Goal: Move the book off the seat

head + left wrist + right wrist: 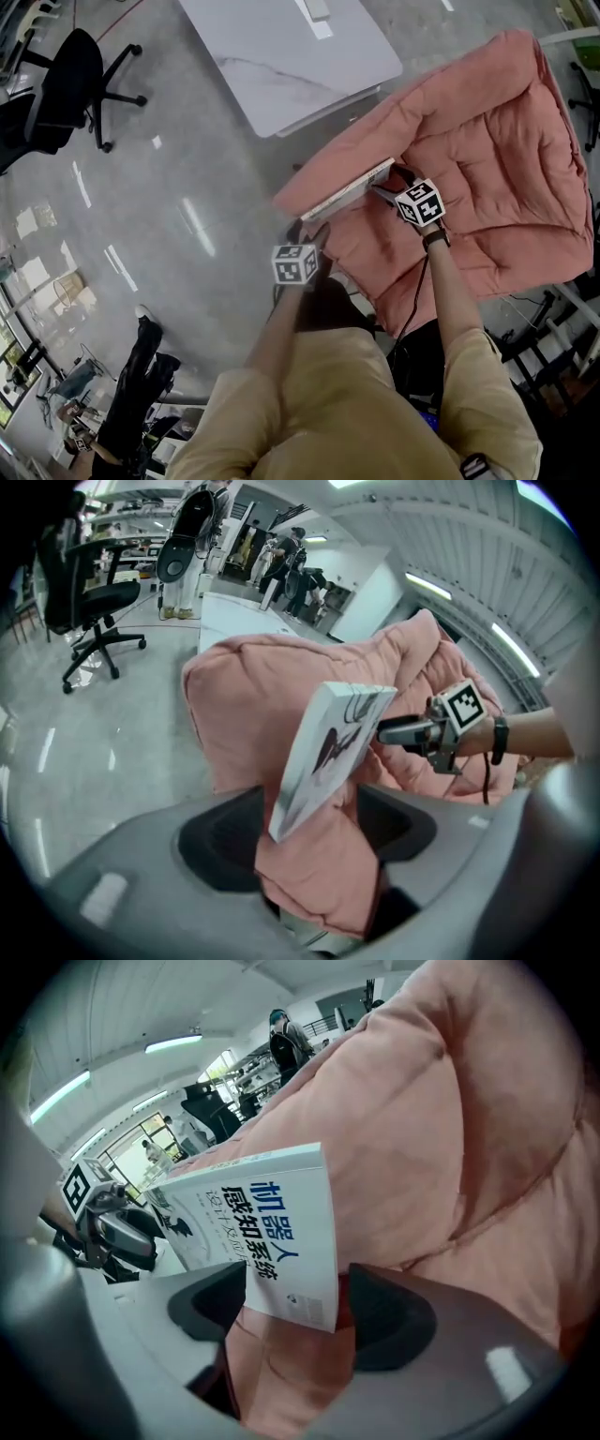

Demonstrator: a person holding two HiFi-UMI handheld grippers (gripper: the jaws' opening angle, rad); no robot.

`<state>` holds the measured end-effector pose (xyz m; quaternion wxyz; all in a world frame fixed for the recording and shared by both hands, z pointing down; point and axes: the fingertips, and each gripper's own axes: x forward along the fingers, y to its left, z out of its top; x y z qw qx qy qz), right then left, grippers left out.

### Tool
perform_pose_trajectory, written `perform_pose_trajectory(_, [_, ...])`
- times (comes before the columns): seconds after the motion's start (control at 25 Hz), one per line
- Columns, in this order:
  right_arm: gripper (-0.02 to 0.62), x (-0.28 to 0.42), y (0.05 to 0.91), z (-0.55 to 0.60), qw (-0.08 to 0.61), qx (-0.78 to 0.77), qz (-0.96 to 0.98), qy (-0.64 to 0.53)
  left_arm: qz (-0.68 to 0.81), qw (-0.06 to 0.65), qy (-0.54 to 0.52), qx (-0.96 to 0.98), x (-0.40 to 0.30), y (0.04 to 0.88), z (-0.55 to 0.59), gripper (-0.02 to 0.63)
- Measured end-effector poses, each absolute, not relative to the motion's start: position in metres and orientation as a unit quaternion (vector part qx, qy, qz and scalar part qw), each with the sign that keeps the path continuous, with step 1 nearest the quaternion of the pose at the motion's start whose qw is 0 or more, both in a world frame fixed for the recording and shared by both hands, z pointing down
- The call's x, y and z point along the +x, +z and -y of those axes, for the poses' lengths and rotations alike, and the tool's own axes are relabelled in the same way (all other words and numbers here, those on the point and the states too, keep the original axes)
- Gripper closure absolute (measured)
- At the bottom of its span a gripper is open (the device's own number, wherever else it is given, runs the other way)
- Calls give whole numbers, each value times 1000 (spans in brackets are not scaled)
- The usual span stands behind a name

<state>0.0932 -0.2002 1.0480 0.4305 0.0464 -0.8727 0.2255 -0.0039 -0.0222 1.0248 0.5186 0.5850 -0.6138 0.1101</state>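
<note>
A white book (349, 190) lies tilted on the front-left edge of a pink padded seat cushion (487, 141). My left gripper (314, 232) is at the book's near-left end. In the left gripper view its jaws stand wide, with the book's lower corner (328, 752) and a fold of cushion between them (309, 827), and the pads do not press. My right gripper (384, 184) is at the book's other end. Its view shows the cover with blue print (262, 1232) hanging between wide jaws (300, 1312), with a gap on the left side. Each gripper shows in the other's view: the right gripper (412, 731) and the left gripper (112, 1232).
A white marble-look table (291, 56) stands just beyond the seat. A black office chair (66, 84) is on the grey floor at the far left. A person's dark legs (131, 394) show at the lower left. Metal frame parts and cables (553, 319) lie to the seat's right.
</note>
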Motion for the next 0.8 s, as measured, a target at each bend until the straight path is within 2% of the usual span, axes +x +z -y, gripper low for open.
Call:
perform_pose_trajectory(0.2, [252,80,1059,209,428,10,878,213,616,525,90,580,-3,1034,37,303])
perform_pose_trajectory(0.32, [262,76,1056,210,420,-7,884,206,631,523,85,567,-10,1035,40,358])
perform_pose_trajectory(0.4, [301,75,1055,206,413,-13,888,202,637,522,83,561,-16,1035,38,422])
perform_pose_trajectory(0.52, [349,78,1054,207,406,-8,893,196,631,516,100,570,-15,1036,34,459])
perform_pose_trajectory(0.8, [509,75,1056,205,401,4,895,194,613,510,134,589,-28,1037,23,524])
